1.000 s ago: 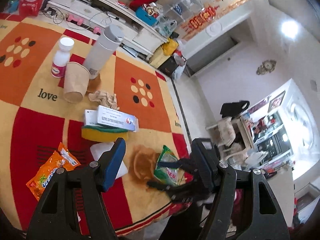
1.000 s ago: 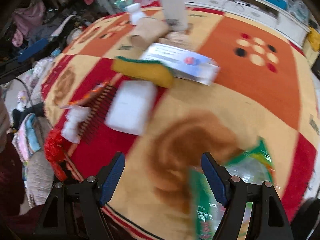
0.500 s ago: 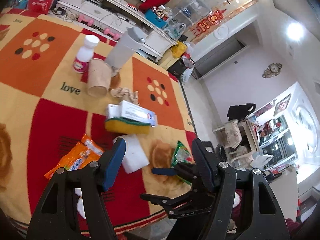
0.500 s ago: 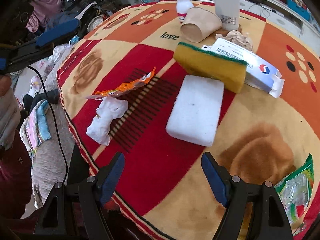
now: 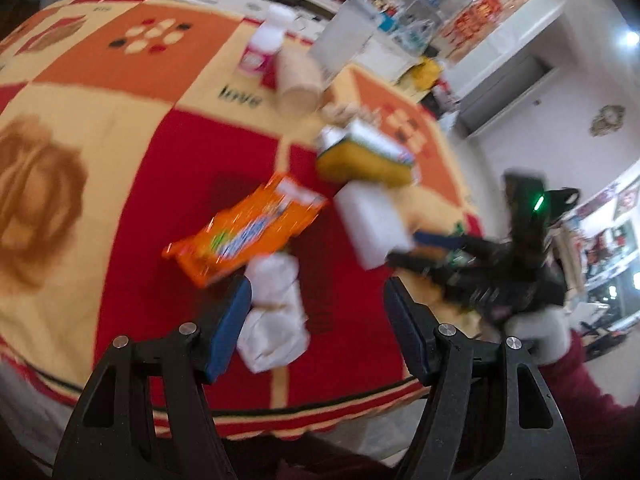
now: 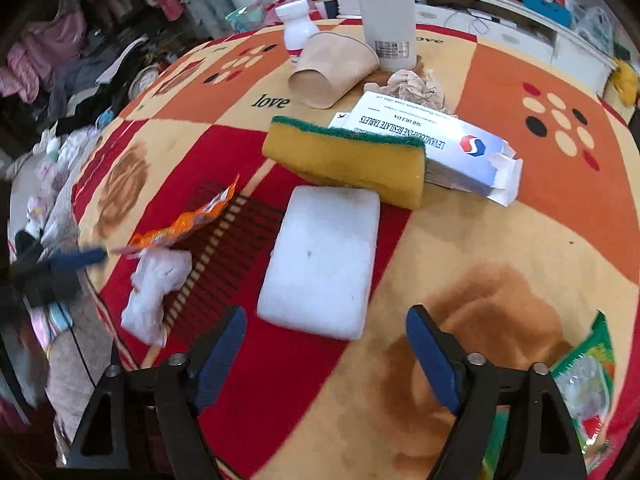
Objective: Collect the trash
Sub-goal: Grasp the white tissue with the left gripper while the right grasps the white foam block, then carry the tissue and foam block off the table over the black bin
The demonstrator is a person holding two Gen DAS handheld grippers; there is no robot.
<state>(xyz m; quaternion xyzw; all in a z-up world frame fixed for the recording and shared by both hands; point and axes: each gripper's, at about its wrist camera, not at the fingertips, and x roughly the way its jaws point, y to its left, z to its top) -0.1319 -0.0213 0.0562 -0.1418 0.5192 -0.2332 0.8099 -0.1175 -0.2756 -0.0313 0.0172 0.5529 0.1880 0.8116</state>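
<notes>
My left gripper (image 5: 318, 300) is open and low over the near table edge. A crumpled white tissue (image 5: 276, 312) lies between its fingers, close to the left pad and apart from the right one. Just beyond it lies an orange snack wrapper (image 5: 244, 232). The picture is blurred. My right gripper (image 6: 326, 326) is empty, its jaws opening, with the near end of a white foam block (image 6: 324, 260) just ahead of its tips. A green wrapper (image 6: 588, 380) lies off to its right. The left gripper (image 6: 60, 264) shows at the left, next to the tissue (image 6: 156, 288).
Further back on the patterned cloth (image 6: 560, 248) lie a yellow sponge (image 6: 344, 156), a tablet box (image 6: 460, 152), a tipped paper cup (image 6: 332, 68), crumpled brown paper (image 6: 416, 84), a white bottle (image 6: 298, 28) and a grey canister (image 6: 386, 12). Clothes clutter the floor at the left.
My left gripper has dropped and tilted down onto the tissue and orange wrapper. My right gripper has slid from the green wrapper to the white block, and its jaws stand wider.
</notes>
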